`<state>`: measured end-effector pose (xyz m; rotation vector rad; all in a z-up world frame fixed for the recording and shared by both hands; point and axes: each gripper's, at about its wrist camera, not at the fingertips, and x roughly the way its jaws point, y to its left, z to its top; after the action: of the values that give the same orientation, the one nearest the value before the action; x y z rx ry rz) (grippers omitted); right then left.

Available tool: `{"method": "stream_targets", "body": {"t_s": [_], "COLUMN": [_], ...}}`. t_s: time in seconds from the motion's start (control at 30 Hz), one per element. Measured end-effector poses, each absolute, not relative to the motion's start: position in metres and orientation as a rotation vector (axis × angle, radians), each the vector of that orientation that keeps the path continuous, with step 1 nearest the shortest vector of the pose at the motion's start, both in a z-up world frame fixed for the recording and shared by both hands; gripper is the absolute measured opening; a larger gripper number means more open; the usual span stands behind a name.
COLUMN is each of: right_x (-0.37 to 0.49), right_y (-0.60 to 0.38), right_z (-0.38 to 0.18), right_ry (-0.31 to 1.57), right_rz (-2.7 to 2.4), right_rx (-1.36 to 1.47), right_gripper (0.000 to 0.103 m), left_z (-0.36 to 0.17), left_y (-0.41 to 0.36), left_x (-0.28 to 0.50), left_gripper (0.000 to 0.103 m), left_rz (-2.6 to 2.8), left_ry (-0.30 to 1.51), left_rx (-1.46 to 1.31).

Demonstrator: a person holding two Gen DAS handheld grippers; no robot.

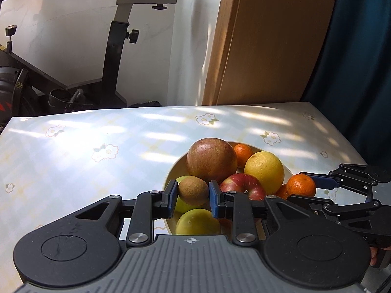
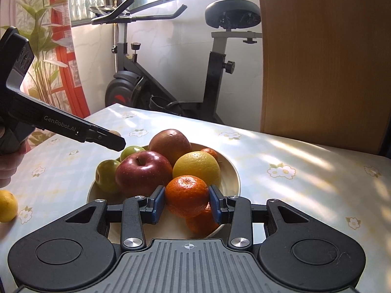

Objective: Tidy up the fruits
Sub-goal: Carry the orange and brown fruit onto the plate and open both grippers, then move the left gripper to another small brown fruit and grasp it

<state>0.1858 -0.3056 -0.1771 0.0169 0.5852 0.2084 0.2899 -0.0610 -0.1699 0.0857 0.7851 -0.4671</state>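
Note:
A cream bowl (image 1: pixel 171 171) (image 2: pixel 232 171) on the table holds a large russet apple (image 1: pixel 211 160) (image 2: pixel 169 145), a red apple (image 1: pixel 244 185) (image 2: pixel 143 173), a yellow orange (image 1: pixel 265 169) (image 2: pixel 196 166), green fruits (image 1: pixel 198 222) (image 2: pixel 107 175) and small tangerines (image 1: pixel 242 152). My left gripper (image 1: pixel 193 195) is shut on a brown kiwi (image 1: pixel 193 190) above the bowl's near side. My right gripper (image 2: pixel 187 204) is shut on a tangerine (image 2: pixel 187 195) (image 1: pixel 300 185) over the bowl's right edge. Another tangerine (image 2: pixel 201 222) lies beneath it.
A lemon (image 2: pixel 7 206) lies on the table (image 2: pixel 305 195) at the far left of the right wrist view. An exercise bike (image 2: pixel 171 73) stands behind the table, a wooden panel (image 2: pixel 317 61) at the back right. The tablecloth (image 1: pixel 85 151) has a flower pattern.

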Motion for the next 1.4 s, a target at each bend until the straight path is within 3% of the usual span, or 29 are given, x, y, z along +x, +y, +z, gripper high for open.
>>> {"method": "stream_targets", "body": {"t_s": [0.77,1.4], "right_x": [0.181,0.155], "right_y": [-0.292,-0.277], "right_z": [-0.175,-0.164], "right_ry": [0.590,0.559], "right_rz": [0.206,0.179], "right_rx": [-0.008,0.047], "right_gripper": [0.037,0.037], "left_z": [-0.170,-0.140], "left_y": [-0.055,0.000], "left_x": [0.298,0.281], "left_gripper": [0.030,0.030], "left_rz": [-0.484,-0.376], "left_ry": [0.812,0.749], "left_rx": [0.027,0.001]}}
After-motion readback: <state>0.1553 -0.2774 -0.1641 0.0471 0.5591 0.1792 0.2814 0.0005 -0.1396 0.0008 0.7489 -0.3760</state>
